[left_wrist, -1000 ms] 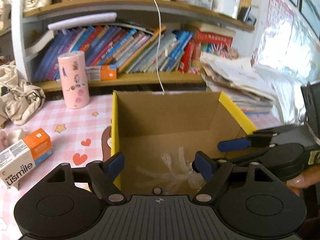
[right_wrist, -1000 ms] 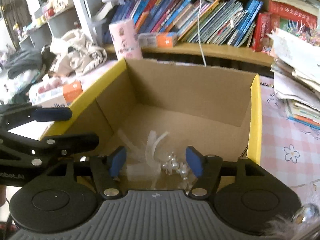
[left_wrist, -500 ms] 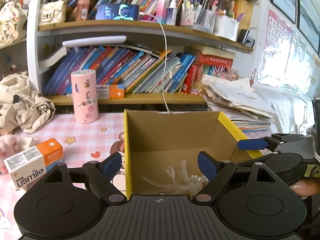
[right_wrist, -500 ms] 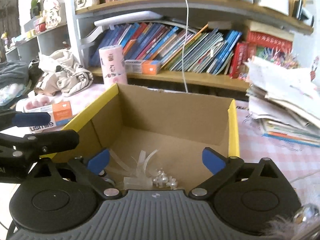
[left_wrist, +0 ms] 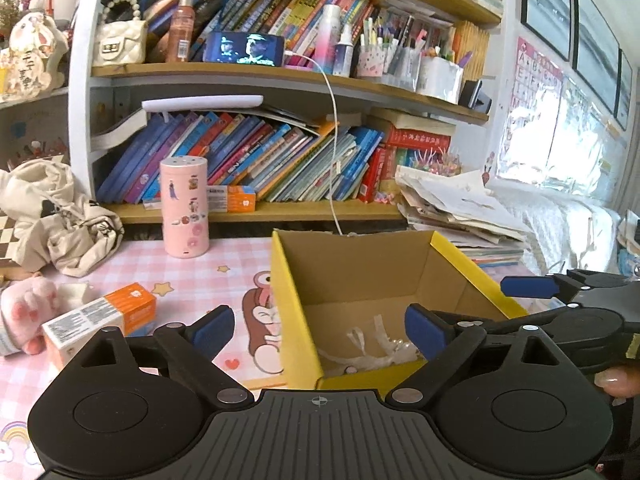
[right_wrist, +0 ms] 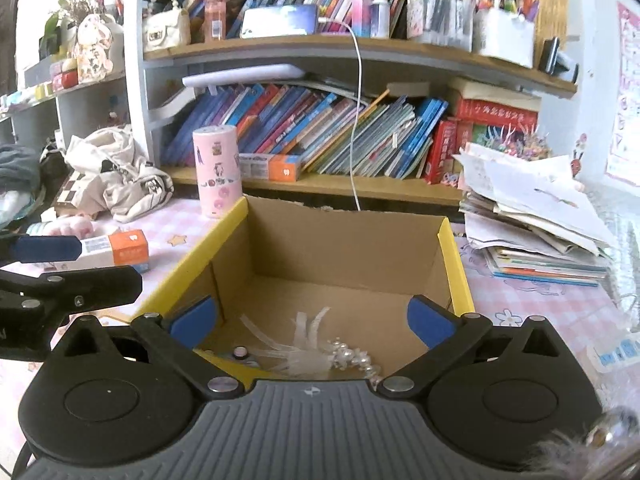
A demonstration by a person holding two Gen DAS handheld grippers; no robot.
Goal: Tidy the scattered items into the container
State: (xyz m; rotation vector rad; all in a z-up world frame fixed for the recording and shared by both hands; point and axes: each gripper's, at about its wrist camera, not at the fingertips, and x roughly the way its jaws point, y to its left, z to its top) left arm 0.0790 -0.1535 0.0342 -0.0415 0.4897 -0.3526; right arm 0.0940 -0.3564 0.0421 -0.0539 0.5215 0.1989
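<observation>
Little lettering can be read in either view. On the alphabet poster (left_wrist: 534, 80) hung on the wall at the right, the capital letters "A" and "E" can be made out in the left wrist view; the remaining letters are too small to be told. Chinese characters are printed in yellow on the red book spine (right_wrist: 496, 114) lying on the lower shelf, but they cannot be read with certainty. Fine print is carried on the white face of the orange-and-white box (left_wrist: 100, 320) on the table, too small to be read. Book spines on the shelves bear titles that are blurred.
</observation>
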